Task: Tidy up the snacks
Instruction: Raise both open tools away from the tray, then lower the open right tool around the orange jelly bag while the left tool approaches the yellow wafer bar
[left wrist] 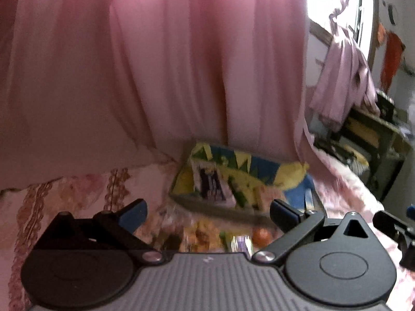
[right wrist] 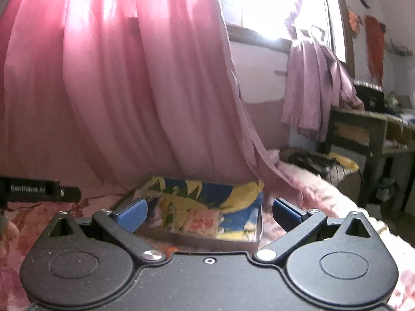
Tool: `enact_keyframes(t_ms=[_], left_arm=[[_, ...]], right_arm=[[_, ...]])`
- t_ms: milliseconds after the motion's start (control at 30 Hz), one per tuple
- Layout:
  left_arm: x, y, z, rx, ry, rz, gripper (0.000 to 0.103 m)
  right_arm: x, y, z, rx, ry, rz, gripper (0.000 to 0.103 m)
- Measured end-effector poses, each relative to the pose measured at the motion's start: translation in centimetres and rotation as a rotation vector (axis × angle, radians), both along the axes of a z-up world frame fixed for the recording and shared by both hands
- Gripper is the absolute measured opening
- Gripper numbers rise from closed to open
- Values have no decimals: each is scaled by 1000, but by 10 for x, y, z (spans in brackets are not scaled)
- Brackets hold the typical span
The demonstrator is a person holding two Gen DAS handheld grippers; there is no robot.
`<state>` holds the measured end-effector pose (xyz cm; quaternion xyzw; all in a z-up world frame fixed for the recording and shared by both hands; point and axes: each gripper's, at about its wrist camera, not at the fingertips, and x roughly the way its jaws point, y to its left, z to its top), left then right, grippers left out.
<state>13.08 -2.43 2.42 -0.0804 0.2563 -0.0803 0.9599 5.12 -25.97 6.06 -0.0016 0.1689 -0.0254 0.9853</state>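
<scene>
A colourful box (left wrist: pixel 233 171) with blue, yellow and green print lies on a pink floral bedspread (left wrist: pixel 77 194), holding several snack packets, one purple and white (left wrist: pixel 212 184). Loose snacks (left wrist: pixel 207 235) lie on the bed in front of it, blurred, just under my left gripper (left wrist: pixel 207 213), which is open and empty. In the right wrist view the same box (right wrist: pixel 207 207) sits straight ahead with a pink packet (right wrist: pixel 202 223) inside. My right gripper (right wrist: pixel 208 213) is open and empty, close in front of the box.
A pink curtain (left wrist: pixel 155 64) hangs right behind the box. A dark wooden table (right wrist: pixel 363 129) with clutter stands at the right, past the bed's edge. The other gripper shows at the left edge in the right wrist view (right wrist: pixel 39 190).
</scene>
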Motion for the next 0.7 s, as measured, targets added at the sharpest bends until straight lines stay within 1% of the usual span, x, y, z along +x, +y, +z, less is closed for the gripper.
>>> enact_keyframes(t_ms=[133,300,367,567,700], left_arm=[[-18,-1,-8,40,43,-26,103],[-35,2,-20,64,109,-45,103],[-39,3,-24,72,140,-49,103],[-39,2,-39,100,258,-60,103],[-33,-5,-48,147,318,-113,103]], right_arm=[[-15,-2,-9,48,70,-19,102],[-25,2,-15,49,125,-39,102],[-25,3,-19,57,170,-34,102],[-18,6,-36,84,312,-16,102],[-8,3,-44,127,395,6,102]])
